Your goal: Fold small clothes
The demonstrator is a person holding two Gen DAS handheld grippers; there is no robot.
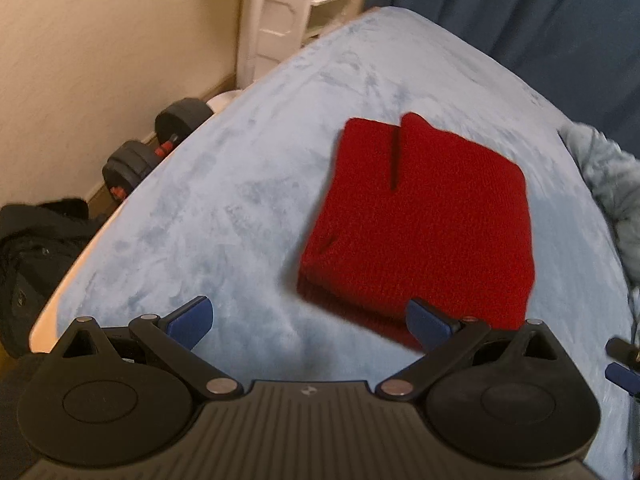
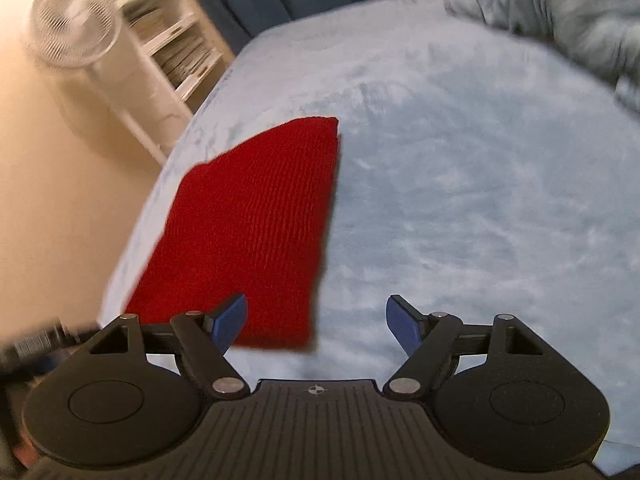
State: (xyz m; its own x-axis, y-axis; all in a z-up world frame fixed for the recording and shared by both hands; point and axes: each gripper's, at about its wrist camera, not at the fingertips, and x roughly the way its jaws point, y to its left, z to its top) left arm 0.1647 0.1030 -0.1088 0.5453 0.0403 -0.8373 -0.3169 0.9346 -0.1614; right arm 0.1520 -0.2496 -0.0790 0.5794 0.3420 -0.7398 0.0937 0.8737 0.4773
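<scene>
1. Blue blanket (image 1: 224,200) covers the bed; one folded red garment (image 1: 420,216) lies on it, long axis pointing away. Left gripper (image 1: 308,322) has jaws apart, holding nothing; its right finger hides the garment's near corner. Two dumbbells (image 1: 156,148) stand beside the bed.
2. Right gripper (image 2: 316,322), jaws apart, holds nothing; the garment lies ahead-left, blurred, its near edge partly hidden by the left finger.
</scene>
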